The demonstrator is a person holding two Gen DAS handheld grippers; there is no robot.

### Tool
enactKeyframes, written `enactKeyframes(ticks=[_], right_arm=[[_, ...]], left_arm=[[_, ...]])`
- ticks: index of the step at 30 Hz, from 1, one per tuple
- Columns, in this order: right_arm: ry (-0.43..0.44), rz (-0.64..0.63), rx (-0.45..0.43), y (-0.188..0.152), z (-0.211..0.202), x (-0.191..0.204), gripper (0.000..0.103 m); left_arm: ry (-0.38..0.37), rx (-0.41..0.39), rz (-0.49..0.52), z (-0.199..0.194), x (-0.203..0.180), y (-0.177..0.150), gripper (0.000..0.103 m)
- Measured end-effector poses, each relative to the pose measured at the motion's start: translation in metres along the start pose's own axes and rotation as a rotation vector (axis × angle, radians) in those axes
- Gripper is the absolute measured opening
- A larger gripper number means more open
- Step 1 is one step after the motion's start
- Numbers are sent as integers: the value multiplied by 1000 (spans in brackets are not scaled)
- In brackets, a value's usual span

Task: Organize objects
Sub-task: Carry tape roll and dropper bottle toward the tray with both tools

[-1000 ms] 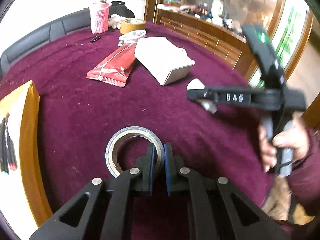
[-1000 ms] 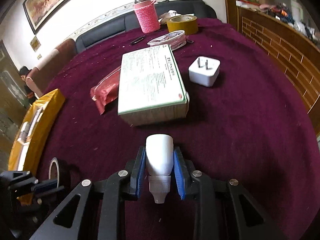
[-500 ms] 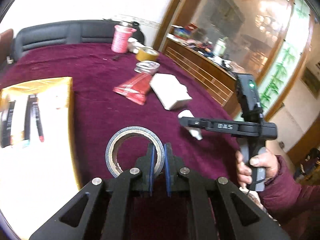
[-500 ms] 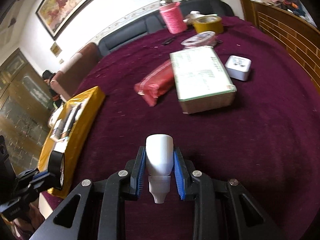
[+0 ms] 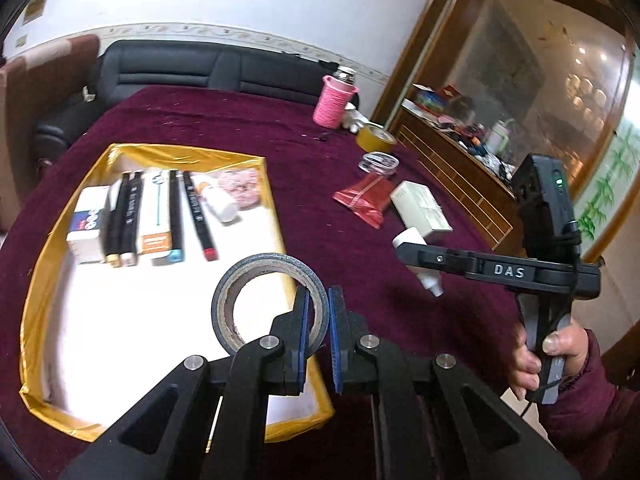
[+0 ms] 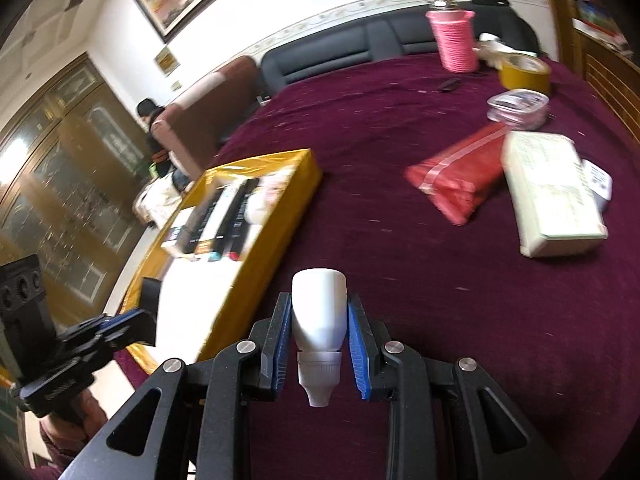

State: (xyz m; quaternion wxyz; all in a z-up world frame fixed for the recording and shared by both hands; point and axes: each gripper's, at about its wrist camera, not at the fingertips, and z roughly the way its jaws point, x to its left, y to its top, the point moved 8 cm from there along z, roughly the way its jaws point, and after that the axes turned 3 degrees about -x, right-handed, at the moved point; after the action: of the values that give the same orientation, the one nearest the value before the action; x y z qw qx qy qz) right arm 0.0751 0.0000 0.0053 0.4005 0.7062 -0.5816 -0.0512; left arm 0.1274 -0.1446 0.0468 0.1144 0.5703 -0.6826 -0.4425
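**Plainly, two light loads in the air beside the gold box**

The tape roll (image 5: 267, 302) is a stiff ring on a cardboard core, light, with a dull gritty-looking outer face. The left claw (image 5: 318, 334) is clenched on its wall, one finger inside the hole and one outside, at the near right of the ring. That hold looks sound: the wall is thin and rigid, so it should not crush, though the roll could swing on so narrow a bite. It hangs over the near right corner of the gold box (image 5: 48, 236).

The white bottle (image 6: 319, 314) is smooth plastic, light and likely slippery. The right claw (image 6: 319, 344) is grasping it across the body just above the neck, cap pointing back toward the camera. The shoulder taper gives the blue pads something to seat against; a squeeze on the wide body would probably flex it.

Inside the box, toward its far end, lie black markers (image 5: 128, 216), small cartons and another small bottle, with bare white floor nearer. Farther right on the maroon counter (image 6: 440, 320) sit a red packet (image 6: 460, 176), a pale carton (image 6: 554, 196), a clear tape dispenser, a yellow tape roll (image 6: 524, 70) and a pink knitted flask (image 6: 454, 38).
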Motion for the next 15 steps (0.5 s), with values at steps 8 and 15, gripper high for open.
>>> enactKeyframes(ticks=[8, 15], right_arm=[[56, -62, 64, 2, 41, 58, 29], [51, -89, 95, 7, 81, 85, 29]], left_arm=[[43, 22, -67, 4, 38, -6, 9], [72, 51, -94, 20, 62, -9, 9]])
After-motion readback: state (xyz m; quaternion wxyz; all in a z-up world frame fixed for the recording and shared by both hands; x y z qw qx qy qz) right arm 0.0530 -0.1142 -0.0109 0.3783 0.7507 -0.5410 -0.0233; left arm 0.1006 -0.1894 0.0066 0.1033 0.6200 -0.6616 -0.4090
